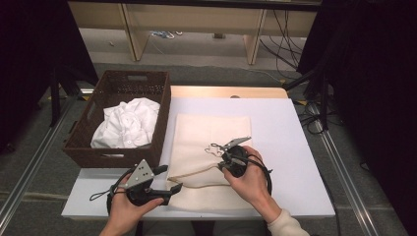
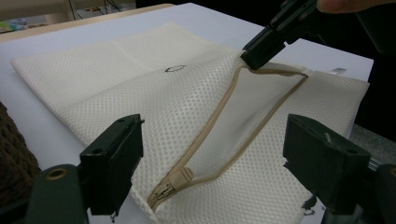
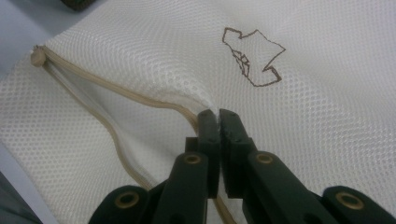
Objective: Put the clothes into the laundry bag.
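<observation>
The right gripper (image 3: 218, 113) has its two black jaws pressed together on the upper edge of a mesh laundry bag's (image 1: 212, 129) zipped opening, pinching a fold of netting and beige zipper tape (image 3: 140, 100) and lifting it a little off the layer beneath. In the high view the right hand (image 1: 251, 182) holds this gripper near the middle of the bag.

The left gripper (image 2: 212, 158) waits with its jaws spread wide and nothing between them, low over the bag's near corner, just above the zipper pull (image 2: 180, 179). In the high view it sits at the table's front edge in the left hand (image 1: 129, 209).

To do this step well, the pinch should likely stay on the firm zipper tape rather than the loose net, which could slip or stretch. Raising that edge gently would hold the mouth open; the free gripper could then catch the lower edge to widen the gap.

The bag is cream, flat and roughly rectangular, made of fine honeycomb mesh, soft and limp, with a small dark outline logo (image 3: 254, 58) printed on it. It lies on a smooth white table (image 1: 290, 142). To its left stands a dark brown woven basket (image 1: 164, 105) with handle slots, holding a crumpled white garment (image 1: 129, 123).
</observation>
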{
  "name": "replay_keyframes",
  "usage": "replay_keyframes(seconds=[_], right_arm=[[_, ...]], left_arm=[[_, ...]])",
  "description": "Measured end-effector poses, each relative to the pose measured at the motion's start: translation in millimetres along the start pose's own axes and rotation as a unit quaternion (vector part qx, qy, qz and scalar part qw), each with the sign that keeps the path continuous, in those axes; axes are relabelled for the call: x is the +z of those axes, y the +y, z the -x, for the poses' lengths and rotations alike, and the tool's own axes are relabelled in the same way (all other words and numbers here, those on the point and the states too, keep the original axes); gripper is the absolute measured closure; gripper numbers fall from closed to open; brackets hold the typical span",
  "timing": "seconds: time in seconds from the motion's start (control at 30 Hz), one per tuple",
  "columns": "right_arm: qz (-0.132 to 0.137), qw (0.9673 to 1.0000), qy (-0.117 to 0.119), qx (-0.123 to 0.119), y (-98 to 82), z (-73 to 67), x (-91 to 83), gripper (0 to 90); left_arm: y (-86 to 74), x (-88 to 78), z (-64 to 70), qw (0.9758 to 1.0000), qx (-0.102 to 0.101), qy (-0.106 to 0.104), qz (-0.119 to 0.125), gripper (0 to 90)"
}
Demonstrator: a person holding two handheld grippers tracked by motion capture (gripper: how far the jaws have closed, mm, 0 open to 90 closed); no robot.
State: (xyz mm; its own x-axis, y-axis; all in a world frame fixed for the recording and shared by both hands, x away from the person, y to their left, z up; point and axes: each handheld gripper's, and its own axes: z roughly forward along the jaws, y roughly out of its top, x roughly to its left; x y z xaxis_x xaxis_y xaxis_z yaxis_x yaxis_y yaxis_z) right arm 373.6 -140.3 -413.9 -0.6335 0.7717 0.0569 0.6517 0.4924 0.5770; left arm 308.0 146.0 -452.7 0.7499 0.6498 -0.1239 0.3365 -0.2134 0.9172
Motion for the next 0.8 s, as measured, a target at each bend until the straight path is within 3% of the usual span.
replay_keyframes(seconds=[0.17, 0.2, 0.23, 0.37, 0.47, 0.67, 0.73, 0.8], right_arm=[[0.018, 0.9998, -0.005, -0.005, 1.0, -0.4, -6.1, 89.1], [0.02, 0.9998, 0.0, 0.011, 1.2, -2.2, -8.5, 89.0], [0.026, 0.9996, -0.005, 0.003, 1.6, -0.9, -7.7, 89.0], [0.021, 0.9996, 0.001, 0.016, 2.3, -1.4, -10.5, 89.0], [0.021, 0.9997, 0.001, 0.011, 2.7, -0.4, -11.4, 89.1], [0.029, 0.9994, 0.0, 0.015, 3.0, -1.5, -13.5, 89.2], [0.042, 0.9989, 0.001, 0.022, 3.0, -2.1, -14.0, 89.2], [0.038, 0.9992, -0.001, 0.012, 3.5, -0.6, -15.6, 89.2]], left_arm=[[9.1, -6.6, -3.5, 0.9998, 0.011, 0.009, 0.013, 20.3], [13.9, -10.6, -5.6, 0.9996, 0.016, 0.017, 0.018, 20.3], [17.3, -13.3, -6.9, 0.9994, 0.016, 0.023, 0.02, 20.3], [26.2, -18.5, -12.7, 0.9988, 0.023, 0.032, 0.031, 20.1], [39.1, -25.1, -23.7, 0.9974, 0.027, 0.057, 0.036, 20.1], [62.8, -34.3, -53.8, 0.9926, 0.011, 0.115, 0.037, 20.1], [70.8, -36.2, -65.4, 0.99, 0.004, 0.138, 0.028, 19.8], [77.6, -37.1, -76.7, 0.9871, -0.002, 0.158, 0.028, 18.9]])
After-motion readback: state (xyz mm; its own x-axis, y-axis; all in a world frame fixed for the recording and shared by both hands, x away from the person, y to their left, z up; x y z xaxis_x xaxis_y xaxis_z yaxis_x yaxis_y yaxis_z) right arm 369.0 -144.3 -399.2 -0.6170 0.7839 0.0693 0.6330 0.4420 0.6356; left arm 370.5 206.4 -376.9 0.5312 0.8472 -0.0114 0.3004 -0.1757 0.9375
